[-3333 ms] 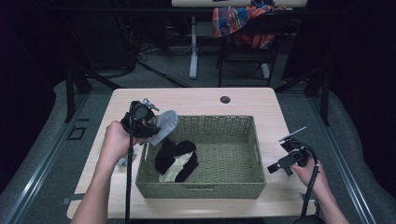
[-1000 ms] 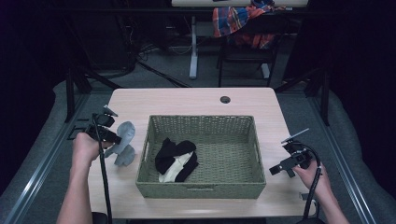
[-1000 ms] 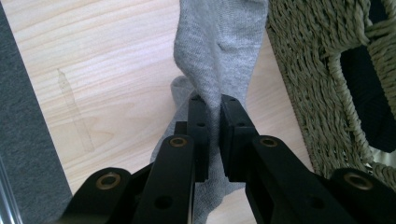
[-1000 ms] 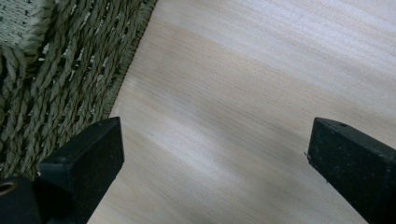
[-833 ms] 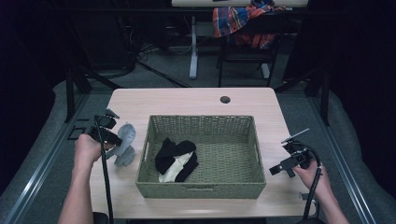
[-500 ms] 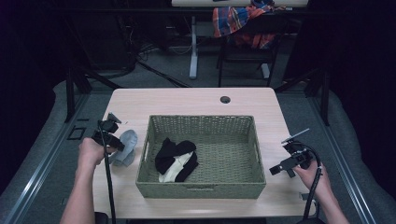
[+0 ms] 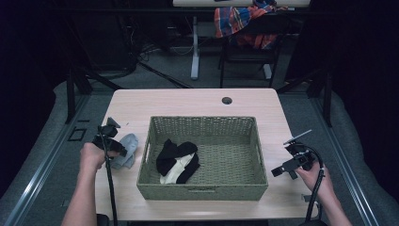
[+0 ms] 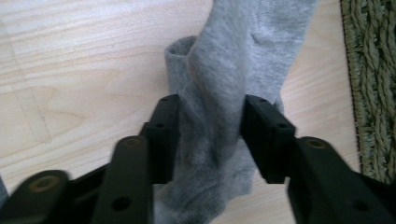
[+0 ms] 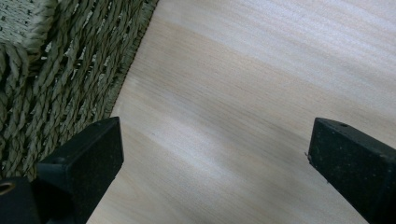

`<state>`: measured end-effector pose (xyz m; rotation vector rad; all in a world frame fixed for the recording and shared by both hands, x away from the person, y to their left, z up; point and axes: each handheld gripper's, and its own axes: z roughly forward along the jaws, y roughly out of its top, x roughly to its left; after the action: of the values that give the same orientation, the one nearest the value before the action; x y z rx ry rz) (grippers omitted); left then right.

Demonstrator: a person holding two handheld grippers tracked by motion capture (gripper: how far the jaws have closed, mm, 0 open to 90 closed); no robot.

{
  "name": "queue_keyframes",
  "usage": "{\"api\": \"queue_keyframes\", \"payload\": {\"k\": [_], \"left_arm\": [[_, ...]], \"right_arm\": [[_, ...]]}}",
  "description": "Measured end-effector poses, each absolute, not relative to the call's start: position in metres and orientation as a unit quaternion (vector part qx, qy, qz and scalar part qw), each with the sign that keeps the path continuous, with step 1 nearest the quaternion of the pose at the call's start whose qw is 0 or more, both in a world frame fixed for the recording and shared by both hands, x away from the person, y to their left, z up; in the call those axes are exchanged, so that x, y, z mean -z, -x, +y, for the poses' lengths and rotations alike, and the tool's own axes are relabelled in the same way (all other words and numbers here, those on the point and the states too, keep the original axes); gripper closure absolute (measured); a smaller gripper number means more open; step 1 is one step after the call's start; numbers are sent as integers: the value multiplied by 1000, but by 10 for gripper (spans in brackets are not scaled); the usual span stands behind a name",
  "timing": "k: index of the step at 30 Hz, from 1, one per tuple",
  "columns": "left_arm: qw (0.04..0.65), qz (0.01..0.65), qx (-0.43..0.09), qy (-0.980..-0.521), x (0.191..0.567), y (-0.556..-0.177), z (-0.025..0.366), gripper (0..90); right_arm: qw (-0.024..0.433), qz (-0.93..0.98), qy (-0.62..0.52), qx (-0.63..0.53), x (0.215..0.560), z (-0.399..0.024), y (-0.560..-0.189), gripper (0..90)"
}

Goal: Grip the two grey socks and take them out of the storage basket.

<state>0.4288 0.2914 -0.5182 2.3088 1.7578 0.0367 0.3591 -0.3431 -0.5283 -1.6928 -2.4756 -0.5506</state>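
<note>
On the pale desk (image 7: 197, 101) left of the wicker basket (image 7: 203, 188), grey sock (image 8: 233, 93) set down, left gripper (image 8: 208, 135) jaws just opening around it for release, right gripper (image 9: 210, 154) idle with jaws wide apart.

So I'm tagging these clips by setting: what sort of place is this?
Probably a lab or studio set up for recording, not a home. A lone wooden table stands in a dark room on grey floor, cables run round desk legs behind it, and a plaid cloth hangs over a chair.

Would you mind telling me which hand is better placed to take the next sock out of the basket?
Probably right: the right gripper hangs open and empty beside the wicker basket, while the left gripper, jaws just opening, straddles the grey sock on the table.
</note>
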Motion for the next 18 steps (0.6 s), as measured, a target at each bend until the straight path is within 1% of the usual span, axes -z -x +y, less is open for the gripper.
{"api": "queue_keyframes", "payload": {"k": [1,3,7,9,10,11,13,14,18], "left_arm": [[117,602,-19,-790,516,-429,291,453],[121,603,-30,-788,510,-427,291,364],[123,597,-65,-790,491,-417,287,256],[134,594,-76,-790,482,-412,284,203],[140,594,-85,-787,478,-409,283,171],[148,593,-90,-786,476,-405,281,151],[161,588,-90,-787,470,-398,278,129],[159,584,-98,-790,467,-394,276,116],[172,580,-113,-788,463,-375,274,90]], "right_arm": [[53,-813,550,181,528,-344,-360,30],[48,-810,556,182,529,-344,-360,28],[49,-813,551,181,528,-344,-360,23],[50,-810,554,187,527,-344,-359,22],[52,-818,546,172,525,-346,-360,22],[55,-829,534,158,523,-347,-361,22],[47,-815,548,182,526,-344,-359,22],[49,-819,544,177,525,-344,-359,22],[50,-817,547,175,524,-345,-359,23]]}}
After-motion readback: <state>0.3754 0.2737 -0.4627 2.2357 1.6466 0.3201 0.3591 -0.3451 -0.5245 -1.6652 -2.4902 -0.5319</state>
